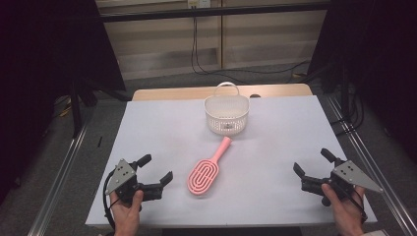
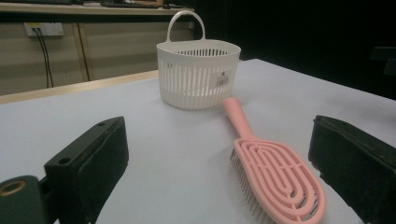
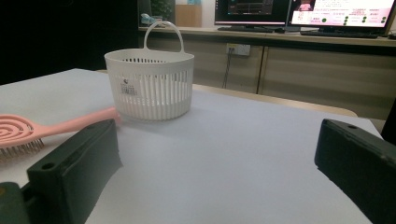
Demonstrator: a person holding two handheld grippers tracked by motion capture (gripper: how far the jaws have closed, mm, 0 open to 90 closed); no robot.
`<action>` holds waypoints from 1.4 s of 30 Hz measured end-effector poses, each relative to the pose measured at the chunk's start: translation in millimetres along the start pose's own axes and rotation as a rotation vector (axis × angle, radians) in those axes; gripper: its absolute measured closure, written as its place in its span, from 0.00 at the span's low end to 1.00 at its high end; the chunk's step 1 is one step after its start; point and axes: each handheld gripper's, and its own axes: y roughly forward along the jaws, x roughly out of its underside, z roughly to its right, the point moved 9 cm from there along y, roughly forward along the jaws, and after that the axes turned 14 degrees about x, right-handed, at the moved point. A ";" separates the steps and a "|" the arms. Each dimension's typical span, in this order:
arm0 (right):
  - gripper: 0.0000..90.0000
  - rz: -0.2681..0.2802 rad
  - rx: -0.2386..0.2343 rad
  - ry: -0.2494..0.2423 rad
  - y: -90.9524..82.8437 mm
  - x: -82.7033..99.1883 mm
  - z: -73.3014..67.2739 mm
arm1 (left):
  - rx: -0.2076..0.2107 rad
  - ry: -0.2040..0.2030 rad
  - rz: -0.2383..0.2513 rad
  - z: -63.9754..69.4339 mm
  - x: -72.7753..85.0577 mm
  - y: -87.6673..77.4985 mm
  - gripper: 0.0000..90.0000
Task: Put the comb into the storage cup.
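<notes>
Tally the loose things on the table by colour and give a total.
Pink: 1, the hairbrush
White: 1, the basket
Total: 2

You face a pale table sheet [image 1: 147, 128] over a wooden tabletop [image 1: 167, 93]. Beyond it, cables [image 1: 196, 44] hang down a beige panelled wall [image 1: 162, 44]; lit monitors [image 3: 299, 10] sit on a counter [image 3: 327, 39].

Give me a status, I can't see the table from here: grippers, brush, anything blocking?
Left gripper and right gripper open, holding nothing. Pink hairbrush flat on the table, handle toward the white basket. Nothing between brush and grippers.
</notes>
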 end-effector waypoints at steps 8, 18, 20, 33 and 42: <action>0.00 0.001 -0.003 0.001 0.3 -0.1 -0.2 | 0.007 0.023 -0.011 0.1 -7.4 11.8 0.05; 0.00 0.003 -0.011 -0.002 0.1 -0.2 -1.4 | 0.015 0.014 -0.022 0.2 -11.5 25.8 0.05; 0.00 0.004 -0.014 -0.003 0.3 -0.1 -1.8 | 0.017 0.005 -0.030 -0.2 -11.5 28.5 0.05; 0.00 0.007 -0.017 -0.004 0.0 -0.7 -2.2 | 0.046 0.031 -0.054 4.4 -22.5 43.3 0.04; 0.00 0.009 -0.017 -0.003 -1.0 -1.3 -2.4 | 0.039 0.026 -0.061 2.0 -28.7 52.3 0.04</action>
